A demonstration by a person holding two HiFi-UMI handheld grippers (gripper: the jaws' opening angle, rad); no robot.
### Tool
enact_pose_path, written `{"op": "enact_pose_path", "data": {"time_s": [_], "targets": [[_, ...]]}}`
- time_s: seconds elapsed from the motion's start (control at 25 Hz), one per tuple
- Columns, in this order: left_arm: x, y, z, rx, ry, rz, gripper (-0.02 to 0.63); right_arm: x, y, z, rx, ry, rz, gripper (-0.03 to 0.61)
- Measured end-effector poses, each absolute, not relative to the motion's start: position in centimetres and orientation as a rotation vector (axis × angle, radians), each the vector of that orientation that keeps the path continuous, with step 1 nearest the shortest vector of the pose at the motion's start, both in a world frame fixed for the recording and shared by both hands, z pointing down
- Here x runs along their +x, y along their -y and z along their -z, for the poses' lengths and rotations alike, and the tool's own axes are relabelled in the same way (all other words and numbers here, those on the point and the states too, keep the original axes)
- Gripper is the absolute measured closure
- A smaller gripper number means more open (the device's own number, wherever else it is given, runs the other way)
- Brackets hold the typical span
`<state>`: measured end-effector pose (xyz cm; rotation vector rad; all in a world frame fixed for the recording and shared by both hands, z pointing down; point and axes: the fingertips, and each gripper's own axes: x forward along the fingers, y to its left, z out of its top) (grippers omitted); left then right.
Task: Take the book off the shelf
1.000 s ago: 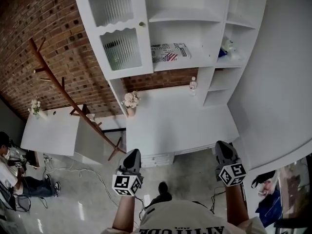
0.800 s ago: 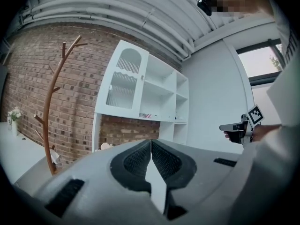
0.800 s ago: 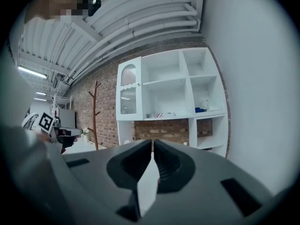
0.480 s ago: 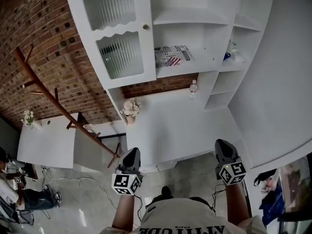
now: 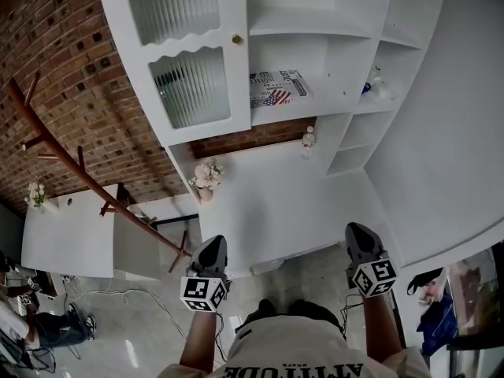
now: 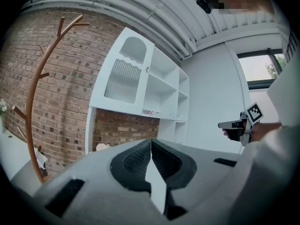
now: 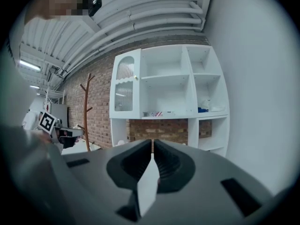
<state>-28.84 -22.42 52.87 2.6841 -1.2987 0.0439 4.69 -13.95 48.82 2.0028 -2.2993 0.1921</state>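
The book, printed with stars and stripes, lies flat on the middle board of the white shelf unit. It shows small and far off in the left gripper view and in the right gripper view. My left gripper and right gripper are held low, close to my body, before the front edge of the white desk. Both are far short of the book. Each is shut with nothing between its jaws, as seen at the left gripper and the right gripper.
A ribbed-glass cabinet door hangs left of the book. A flower vase and a small bottle stand on the desk. A wooden coat rack and a low white table are at left. Blue and white things sit on a right shelf.
The head view has drawn nearer the shelf unit, which now looms larger. Both grippers keep their place by my body, a little higher in view, still shut.
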Motion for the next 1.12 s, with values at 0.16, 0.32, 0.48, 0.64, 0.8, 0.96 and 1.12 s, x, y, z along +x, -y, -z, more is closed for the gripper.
{"op": "enact_pose_path", "data": {"time_s": [0.16, 0.32, 0.48, 0.64, 0.8, 0.96, 1.12], "targets": [[-28.4, 22.8, -53.1, 2.684, 1.289, -0.051, 0.588, 5.1, 14.3, -48.9, 2.009, 2.300, -0.199, 0.545], [-27.8, 23.3, -53.1, 2.682, 1.303, -0.072, 0.588, 5.7, 15.3, -49.1, 2.004, 2.314, -0.207, 0.545], [-26.6, 24.4, -52.6, 2.683, 1.332, -0.073, 0.588, 6.9, 17.0, -48.9, 1.987, 2.345, -0.204, 0.545], [-25.2, 25.8, -52.0, 2.669, 1.378, -0.074, 0.588, 8.4, 19.4, -48.6, 1.954, 2.382, -0.201, 0.545], [-23.3, 27.3, -50.8, 2.677, 1.421, -0.087, 0.588, 10.1, 21.9, -47.8, 1.916, 2.425, -0.185, 0.545], [-21.2, 28.8, -49.8, 2.709, 1.472, -0.135, 0.588, 11.9, 24.2, -47.7, 1.872, 2.459, -0.182, 0.545], [-18.3, 30.3, -48.2, 2.806, 1.503, -0.233, 0.588, 13.5, 26.4, -47.2, 1.831, 2.489, -0.171, 0.545]]}}
